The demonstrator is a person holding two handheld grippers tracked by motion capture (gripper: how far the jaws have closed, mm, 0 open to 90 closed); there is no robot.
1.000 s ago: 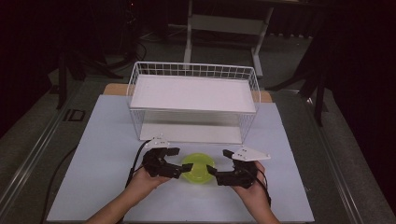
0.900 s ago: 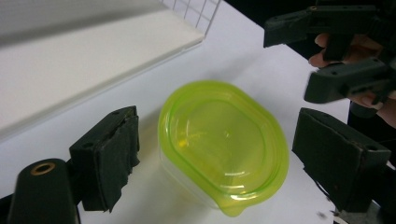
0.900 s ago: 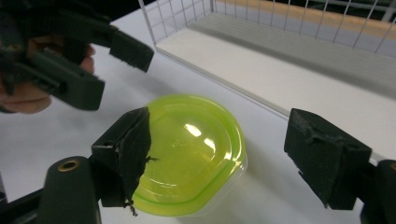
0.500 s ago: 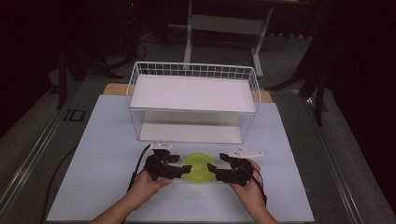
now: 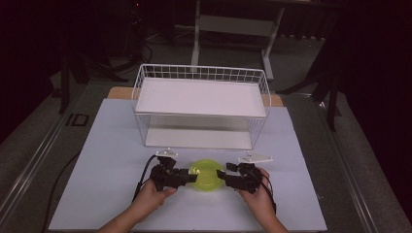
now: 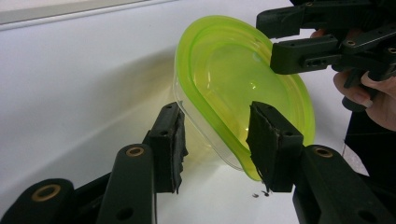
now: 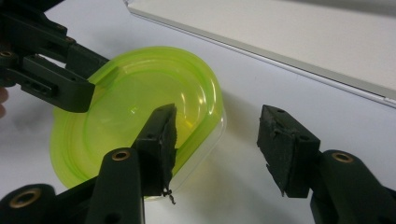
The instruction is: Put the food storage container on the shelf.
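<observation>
A yellow-green plastic container [image 5: 206, 175] with a matching lid lies on the white table mat, near the front. My left gripper [image 5: 193, 178] meets it from the left and stands open. In the left gripper view the container's [image 6: 233, 79] near rim sits between that gripper's [image 6: 215, 140] two pads without being pinched. My right gripper [image 5: 221, 174] comes in from the right, also open. In the right gripper view the right gripper [image 7: 219, 144] has one pad [image 7: 161, 140] over the lid [image 7: 130, 112] and the other outside, off the rim.
A white wire basket shelf [image 5: 201, 73] with two white boards stands behind the container, mid-table. The white mat [image 5: 97, 165] spreads to both sides. The other gripper [image 6: 308, 44] shows across the container in the left gripper view, and likewise the left gripper [image 7: 51, 79] in the right gripper view.
Both hands have settled slightly lower and closer around the container. The container itself has stayed in place.
</observation>
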